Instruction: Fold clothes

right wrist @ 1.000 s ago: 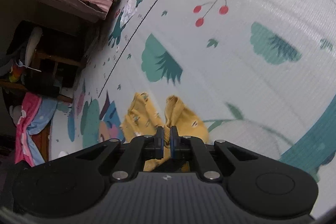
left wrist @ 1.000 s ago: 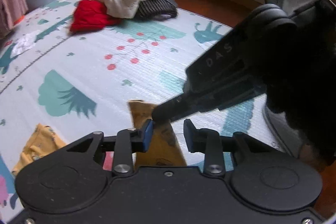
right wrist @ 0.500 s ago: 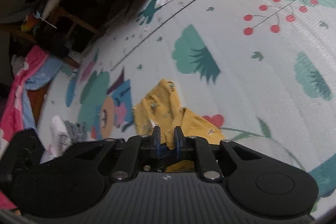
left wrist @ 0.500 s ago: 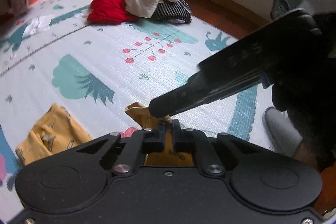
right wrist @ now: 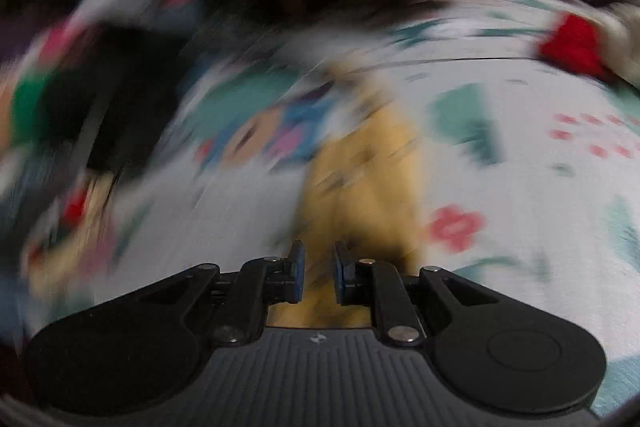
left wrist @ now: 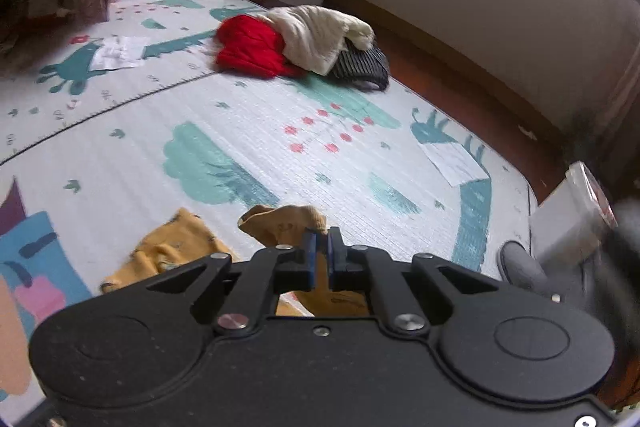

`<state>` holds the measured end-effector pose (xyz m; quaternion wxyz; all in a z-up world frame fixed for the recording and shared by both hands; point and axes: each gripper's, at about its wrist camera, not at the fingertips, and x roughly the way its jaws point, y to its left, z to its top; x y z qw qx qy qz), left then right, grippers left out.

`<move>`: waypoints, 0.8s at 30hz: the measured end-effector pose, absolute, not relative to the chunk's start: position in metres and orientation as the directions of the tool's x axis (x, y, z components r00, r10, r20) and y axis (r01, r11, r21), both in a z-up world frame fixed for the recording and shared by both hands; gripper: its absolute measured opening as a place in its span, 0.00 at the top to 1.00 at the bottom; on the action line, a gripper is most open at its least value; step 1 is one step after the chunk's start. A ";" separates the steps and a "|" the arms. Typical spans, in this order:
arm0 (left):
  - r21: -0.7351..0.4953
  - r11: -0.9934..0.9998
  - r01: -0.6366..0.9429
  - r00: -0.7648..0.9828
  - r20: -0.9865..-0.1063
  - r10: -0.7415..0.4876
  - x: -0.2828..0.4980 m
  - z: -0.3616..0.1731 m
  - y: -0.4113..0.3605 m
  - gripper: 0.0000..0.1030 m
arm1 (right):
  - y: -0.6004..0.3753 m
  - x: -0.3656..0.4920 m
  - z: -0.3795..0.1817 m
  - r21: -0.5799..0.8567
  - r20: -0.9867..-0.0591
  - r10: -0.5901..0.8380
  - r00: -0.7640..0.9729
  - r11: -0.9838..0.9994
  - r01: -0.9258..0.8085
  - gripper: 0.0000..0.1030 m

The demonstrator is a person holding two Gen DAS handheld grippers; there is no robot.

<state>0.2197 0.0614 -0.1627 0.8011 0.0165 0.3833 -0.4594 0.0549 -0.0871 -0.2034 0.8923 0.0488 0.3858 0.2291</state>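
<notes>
The yellow garment [left wrist: 280,223] lies on the printed play mat [left wrist: 248,131], close in front of both of my tools. My left gripper [left wrist: 319,241] is clamped tight on a bunched edge of it, with a fold of cloth standing up at the pads and the rest trailing down to the mat on the left. I judge the pinch is there to lift that edge so it can be carried over for a fold.

My right gripper [right wrist: 318,269] shows a narrow gap between its pads. The right wrist view is badly smeared. The yellow garment [right wrist: 360,179] runs away from the fingers across the mat, and I see no cloth pressed between the pads. I read this tool as free of the garment.

A heap of other clothes, red [left wrist: 252,47], cream [left wrist: 316,35] and dark striped [left wrist: 362,67], sits at the far edge of the mat, well apart from the work. I take them as waiting their turn. A grey slipper [left wrist: 520,267] sits at the right border of the mat.

Judgement: the fold is at an early stage, the garment still rumpled. A one-sided hold may drag rather than fold it.
</notes>
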 end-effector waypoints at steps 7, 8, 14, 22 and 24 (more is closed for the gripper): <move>-0.360 0.606 0.709 0.302 -0.622 -0.723 0.238 -0.159 0.082 0.98 | 0.002 0.030 -0.249 0.002 -0.767 0.351 0.537 0.838 -0.546 0.78; -0.359 0.608 0.708 0.302 -0.625 -0.720 0.240 -0.160 0.083 0.98 | 0.007 0.031 -0.254 -0.021 -0.778 0.325 0.538 0.842 -0.539 0.78; -0.358 0.603 0.713 0.286 -0.637 -0.716 0.250 -0.163 0.086 0.98 | 0.004 0.025 -0.277 -0.018 -0.828 0.253 0.500 0.880 -0.475 0.66; -0.348 0.564 0.748 0.238 -0.654 -0.718 0.280 -0.160 0.090 0.98 | 0.017 0.006 -0.291 -0.054 -0.835 0.220 0.505 0.880 -0.472 0.55; -0.351 0.574 0.739 0.222 -0.678 -0.701 0.293 -0.170 0.094 0.98 | 0.020 0.003 -0.291 -0.079 -0.835 0.204 0.511 0.875 -0.478 0.55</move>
